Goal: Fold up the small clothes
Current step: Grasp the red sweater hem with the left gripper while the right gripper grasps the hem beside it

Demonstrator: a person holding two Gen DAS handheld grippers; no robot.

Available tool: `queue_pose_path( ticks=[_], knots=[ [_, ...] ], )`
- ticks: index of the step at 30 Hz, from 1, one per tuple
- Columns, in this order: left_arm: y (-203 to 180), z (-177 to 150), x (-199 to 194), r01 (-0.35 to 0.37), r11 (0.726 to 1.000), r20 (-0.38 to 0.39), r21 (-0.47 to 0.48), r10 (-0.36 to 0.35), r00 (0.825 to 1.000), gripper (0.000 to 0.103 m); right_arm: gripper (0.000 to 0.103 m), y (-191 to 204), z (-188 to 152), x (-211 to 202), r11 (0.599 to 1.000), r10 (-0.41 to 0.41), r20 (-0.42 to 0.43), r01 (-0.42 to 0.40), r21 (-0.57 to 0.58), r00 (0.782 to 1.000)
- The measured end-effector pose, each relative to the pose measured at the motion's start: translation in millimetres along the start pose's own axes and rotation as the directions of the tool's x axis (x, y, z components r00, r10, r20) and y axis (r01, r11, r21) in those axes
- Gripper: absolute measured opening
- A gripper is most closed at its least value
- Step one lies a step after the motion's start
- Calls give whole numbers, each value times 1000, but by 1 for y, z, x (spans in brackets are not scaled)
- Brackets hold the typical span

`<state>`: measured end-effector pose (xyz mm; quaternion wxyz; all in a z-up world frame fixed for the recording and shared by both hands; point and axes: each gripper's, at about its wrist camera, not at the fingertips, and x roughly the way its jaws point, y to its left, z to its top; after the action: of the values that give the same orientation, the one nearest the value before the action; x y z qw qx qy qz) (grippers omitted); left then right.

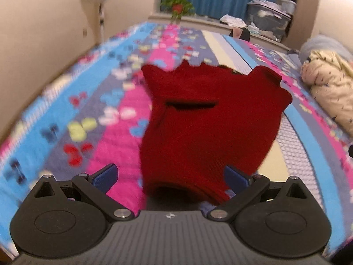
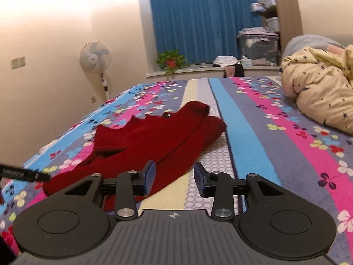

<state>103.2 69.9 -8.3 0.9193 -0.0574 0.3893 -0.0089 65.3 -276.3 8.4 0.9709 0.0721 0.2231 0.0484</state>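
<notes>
While red knit garment point(image 2: 154, 137) lies rumpled on quilted bedspread point(image 2: 275, 143) | left gripper point(image 1: 171, 177) agape | right gripper point(image 2: 175, 177) parted

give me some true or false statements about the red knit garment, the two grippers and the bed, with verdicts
1. The red knit garment lies on the striped floral bedspread. True.
2. The right gripper is shut on the garment. False: its jaws stand apart, holding nothing.
3. The left gripper is open, with garment fabric between its fingers. True.
4. The garment is blue. False: it is dark red.
5. A cream star-print quilt is bunched at the bed's right side. True.
6. The white pedestal fan stands on the bed. False: it stands beside it, by the wall.
</notes>
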Motion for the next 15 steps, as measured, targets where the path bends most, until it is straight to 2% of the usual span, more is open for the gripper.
queue_pose_path(
  ticks=[3,5,8,10,11,13,15],
  knots=[
    [6,-11,13,45,994,-91,-96,-53,994,99,41,-13,12,14,999,-37,17,37,25,999],
    [8,-7,18,93,983,-107,-158,-111,988,99,42,-21,24,28,998,-60,26,59,37,998],
    [13,4,27,94,978,-91,-188,-113,989,99,46,-30,43,64,997,-72,33,72,-2,997],
    [17,7,37,93,970,-108,-226,-120,987,99,48,-36,57,92,996,-90,40,91,-22,995],
    [17,8,42,94,966,-121,-240,-126,985,98,53,-39,65,109,995,-93,36,94,-27,995],
    [17,9,48,86,967,-138,-239,-122,983,97,58,-47,82,151,995,-96,12,97,-27,995],
    [17,11,51,80,972,-133,-221,-112,985,91,59,-54,96,192,993,-112,-23,111,-36,993]
  ],
)
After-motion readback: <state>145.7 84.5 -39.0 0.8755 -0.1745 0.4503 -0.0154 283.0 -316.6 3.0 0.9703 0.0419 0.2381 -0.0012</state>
